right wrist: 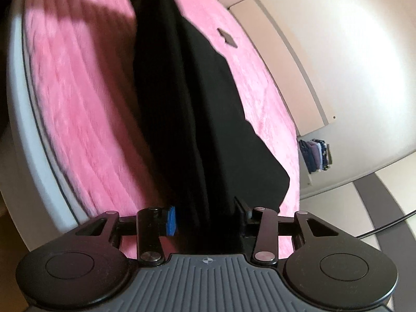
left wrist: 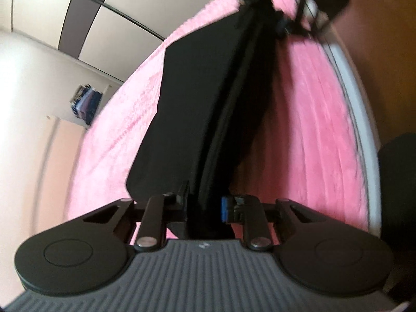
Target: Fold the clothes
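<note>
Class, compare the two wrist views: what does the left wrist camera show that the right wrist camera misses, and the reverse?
Only the left wrist view shows the dark panelled wall and the right gripper, blurred, at the garment's far end. Only the right wrist view shows a small dark flat object lying on the blanket. Both show the black garment stretched over the pink blanket, running between each gripper's fingers, and stacked clothes on a shelf.

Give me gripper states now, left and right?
Left gripper: jaws closed on the black garment.
Right gripper: garment between the jaws, but whether they grip it cannot be told.
</note>
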Motion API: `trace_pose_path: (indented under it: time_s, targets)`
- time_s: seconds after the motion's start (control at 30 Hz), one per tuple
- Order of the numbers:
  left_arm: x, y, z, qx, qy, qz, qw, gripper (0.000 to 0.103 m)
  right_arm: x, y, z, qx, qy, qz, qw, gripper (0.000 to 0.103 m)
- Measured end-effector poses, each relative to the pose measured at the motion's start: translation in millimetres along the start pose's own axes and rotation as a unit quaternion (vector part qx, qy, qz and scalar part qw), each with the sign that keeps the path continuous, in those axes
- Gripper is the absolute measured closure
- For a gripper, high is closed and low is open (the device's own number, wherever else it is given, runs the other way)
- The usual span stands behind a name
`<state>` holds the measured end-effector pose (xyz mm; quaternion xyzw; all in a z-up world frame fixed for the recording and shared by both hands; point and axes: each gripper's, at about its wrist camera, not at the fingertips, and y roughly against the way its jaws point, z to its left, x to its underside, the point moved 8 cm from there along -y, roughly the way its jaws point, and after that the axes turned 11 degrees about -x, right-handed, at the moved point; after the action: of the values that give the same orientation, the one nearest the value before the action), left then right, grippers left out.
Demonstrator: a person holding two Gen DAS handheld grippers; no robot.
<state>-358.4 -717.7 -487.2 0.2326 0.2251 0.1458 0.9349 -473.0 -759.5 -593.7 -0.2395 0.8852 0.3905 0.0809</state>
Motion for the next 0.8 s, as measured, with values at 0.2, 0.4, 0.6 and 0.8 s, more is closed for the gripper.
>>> trace_pose_path:
  time_s: [0.2,0.4,0.6,0.8]
  targets:
    - [4.9,6.6,10.0,0.051,0.005,-0.049,0.9975,0.084,7.6,-8.2,-2.3,0.020,0.029,0.020,0.999,0.062]
    - [3.3,14.2,38.9,0.090,0.002,-0.050,0.9947,0.084,-11.0,1.1,-27.4,-0.031,0.003,0.070,0.997,0.084]
    - [-8.5,27.7,124.7,0.120,0.006,-0.024,0.9925,0.085,-65.7,52.7,-107.4,-0.114,-0.012,0.116,0.987,0.086]
    - [-15.5,64.9,196.9,0.168,0.020,-0.012,0.9854,0.085,-114.7,111.7,-161.9,-0.223,-0.036,0.148,0.963,0.087]
